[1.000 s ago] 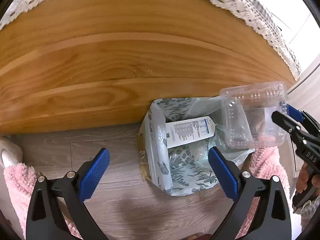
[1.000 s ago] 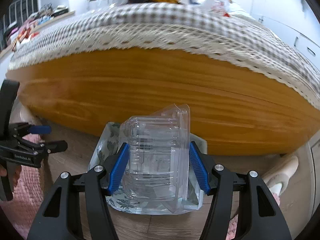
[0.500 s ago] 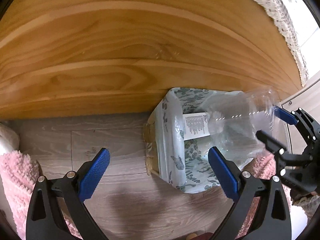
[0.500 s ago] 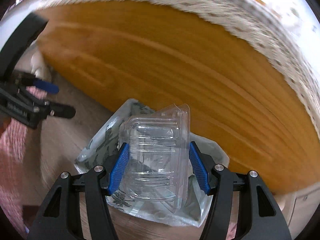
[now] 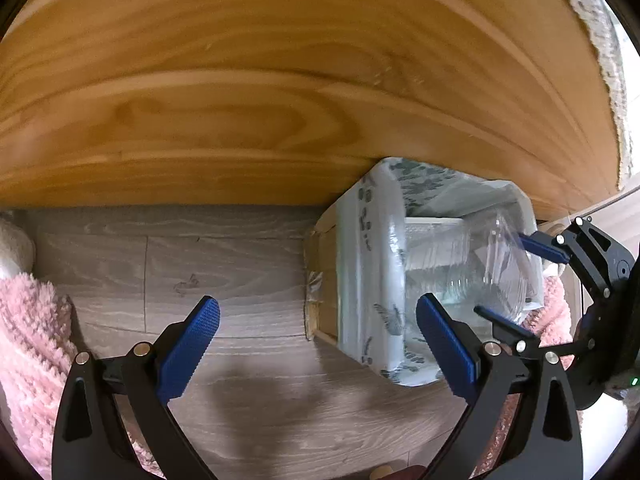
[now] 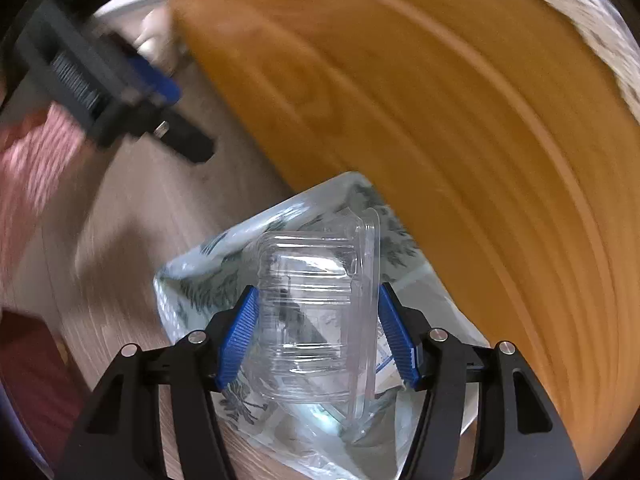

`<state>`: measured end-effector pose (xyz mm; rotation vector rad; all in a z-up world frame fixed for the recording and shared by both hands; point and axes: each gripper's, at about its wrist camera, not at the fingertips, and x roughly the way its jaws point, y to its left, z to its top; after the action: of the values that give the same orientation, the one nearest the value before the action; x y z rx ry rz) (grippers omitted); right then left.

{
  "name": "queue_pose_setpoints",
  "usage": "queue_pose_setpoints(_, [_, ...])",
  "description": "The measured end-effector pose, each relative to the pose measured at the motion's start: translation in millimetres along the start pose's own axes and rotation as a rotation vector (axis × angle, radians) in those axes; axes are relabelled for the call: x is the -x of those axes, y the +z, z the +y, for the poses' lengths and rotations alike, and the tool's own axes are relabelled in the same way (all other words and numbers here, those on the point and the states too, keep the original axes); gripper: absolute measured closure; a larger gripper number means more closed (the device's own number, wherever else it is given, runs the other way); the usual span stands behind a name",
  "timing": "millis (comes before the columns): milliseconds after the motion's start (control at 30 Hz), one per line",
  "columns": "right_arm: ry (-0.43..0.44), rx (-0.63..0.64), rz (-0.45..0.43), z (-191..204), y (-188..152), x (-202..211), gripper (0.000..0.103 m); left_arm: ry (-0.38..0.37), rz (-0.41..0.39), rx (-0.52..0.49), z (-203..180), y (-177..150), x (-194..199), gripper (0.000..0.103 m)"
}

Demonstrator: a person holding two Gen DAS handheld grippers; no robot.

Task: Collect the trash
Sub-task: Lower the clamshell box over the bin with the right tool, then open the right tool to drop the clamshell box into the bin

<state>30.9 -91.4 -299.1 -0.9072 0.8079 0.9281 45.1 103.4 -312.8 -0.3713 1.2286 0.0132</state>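
Left tongs (image 5: 318,344) agape, empty; right tongs (image 6: 316,338) clamped, both down-tilted.

The wooden panel (image 5: 280,80) walls off the frame's upper half, touching the lined bin (image 5: 360,280). Bare floor (image 5: 220,264) lower left stays open. A clear container (image 6: 316,316) fills the bin's mouth.

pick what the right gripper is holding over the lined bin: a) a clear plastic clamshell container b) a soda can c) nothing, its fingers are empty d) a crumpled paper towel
a: in the right wrist view the right gripper has its blue fingers pressed on both sides of a clear plastic clamshell container, which hangs over the opening of the leaf-patterned bin liner.
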Motion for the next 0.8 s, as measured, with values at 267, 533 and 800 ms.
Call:
queue_pose_setpoints(267, [0.030, 0.316, 0.017, 36, -7, -29, 0.044, 0.015, 0.033, 0.044, 16, 0, -16, 0.008])
queue_pose_setpoints(533, [0.078, 0.500, 0.053, 53, -21, -73, 0.044, 0.036, 0.052, 0.071, 25, -3, -27, 0.008])
queue_pose_setpoints(800, [0.169, 0.455, 0.100, 39, -13, -86, 0.043, 0.032, 0.078, 0.070, 26, -3, -39, 0.008])
